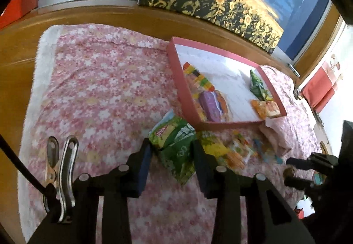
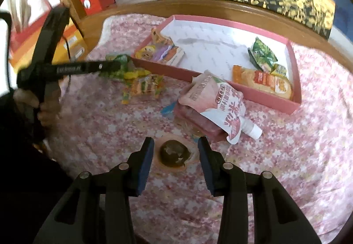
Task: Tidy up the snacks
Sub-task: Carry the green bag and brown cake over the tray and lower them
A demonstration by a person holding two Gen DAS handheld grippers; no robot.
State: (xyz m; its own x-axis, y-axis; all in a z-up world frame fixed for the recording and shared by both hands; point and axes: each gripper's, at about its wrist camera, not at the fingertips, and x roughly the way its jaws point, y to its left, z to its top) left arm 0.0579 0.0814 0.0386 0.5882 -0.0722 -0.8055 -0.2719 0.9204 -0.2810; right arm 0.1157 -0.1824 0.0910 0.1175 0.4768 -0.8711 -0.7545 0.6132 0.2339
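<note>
Green snack bag lies near the pink tray, left gripper spread wide around it; crinkly film could slip. Further right, right gripper, also released, straddles a dark round snack that might squash.

Floral cloth soft, matt, fleecy white border. Table glossy varnished wood. Pink tray matt cardboard, white paper lining. Snack packets shiny plastic film. Clip polished metal.
</note>
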